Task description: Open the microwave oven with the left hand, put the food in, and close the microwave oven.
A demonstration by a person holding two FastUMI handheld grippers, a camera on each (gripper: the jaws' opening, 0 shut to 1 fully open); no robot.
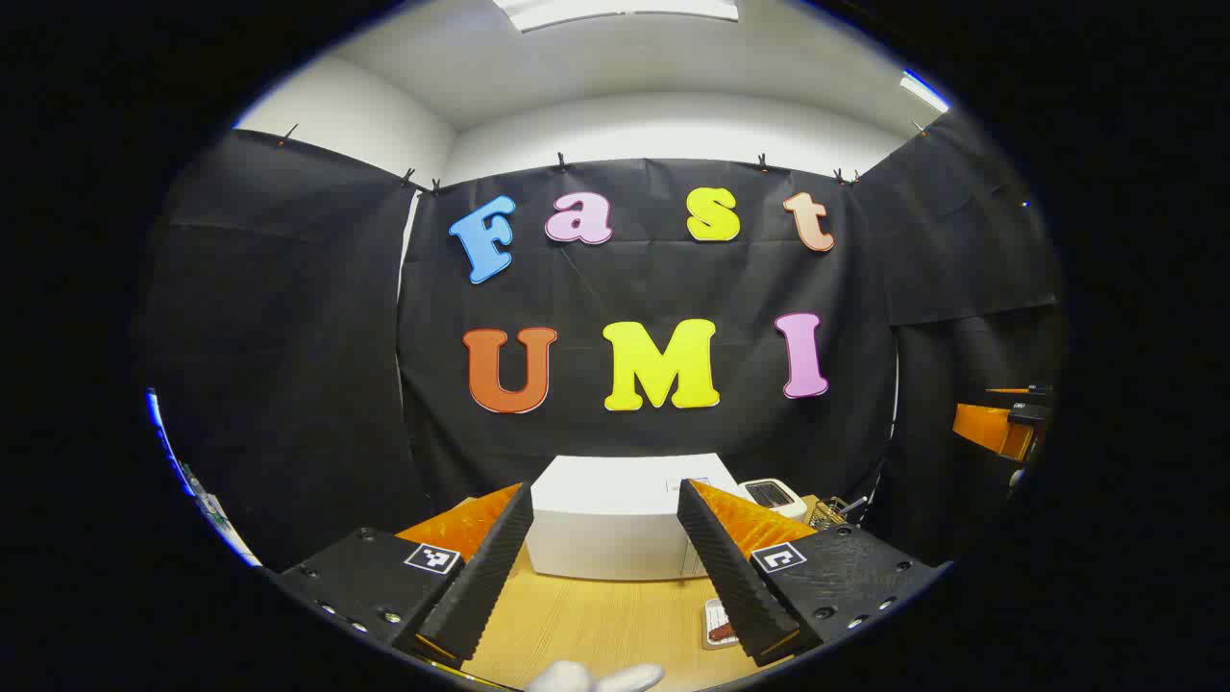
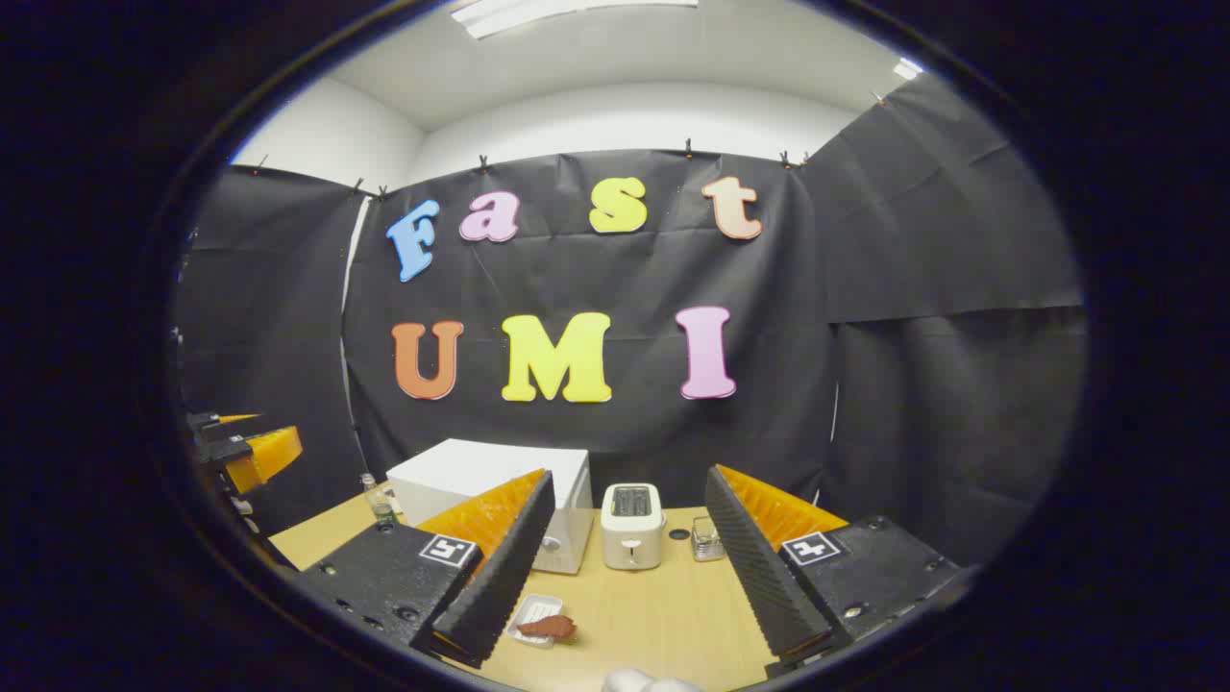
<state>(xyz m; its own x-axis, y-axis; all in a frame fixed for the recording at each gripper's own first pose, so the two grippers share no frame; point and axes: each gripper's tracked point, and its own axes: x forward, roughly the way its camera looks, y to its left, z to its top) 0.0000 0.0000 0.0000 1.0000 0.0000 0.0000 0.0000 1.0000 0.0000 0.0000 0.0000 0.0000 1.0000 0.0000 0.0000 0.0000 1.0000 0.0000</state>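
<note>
Presently both claws are held above the wooden bench point(image 2: 663, 615), each gaping wide with nothing between its fingers.

Left gripper view: the left claw point(image 1: 603, 567) points straight at the white microwave oven point(image 1: 615, 524), which sits ahead of it, framed between the two fingers, door shut as far as can be told. Past the right finger stands a white toaster point(image 1: 774, 495), with a wire object just beyond it, too small to make out. Just inside the right finger, lower on the bench, lies a small white tray point(image 1: 717, 623), partly hidden by that finger. Far off to the right edge, the other claw's finger shows in the air.

Right gripper view: at the far left edge, the left claw point(image 2: 252, 454) hangs in the air, well apart from the right claw point(image 2: 625, 577). A small bottle point(image 2: 375, 497) stands on the bench beside the microwave oven's left side. The microwave oven point(image 2: 485, 476) is ahead and to the left, partly behind the left finger. Near that finger's tip lies the white tray point(image 2: 536, 613) carrying the food point(image 2: 549, 628), a reddish-brown piece. Ahead between the fingers stands the toaster point(image 2: 631, 526); a small glass point(image 2: 707, 540) sits just beside the right finger.
</note>
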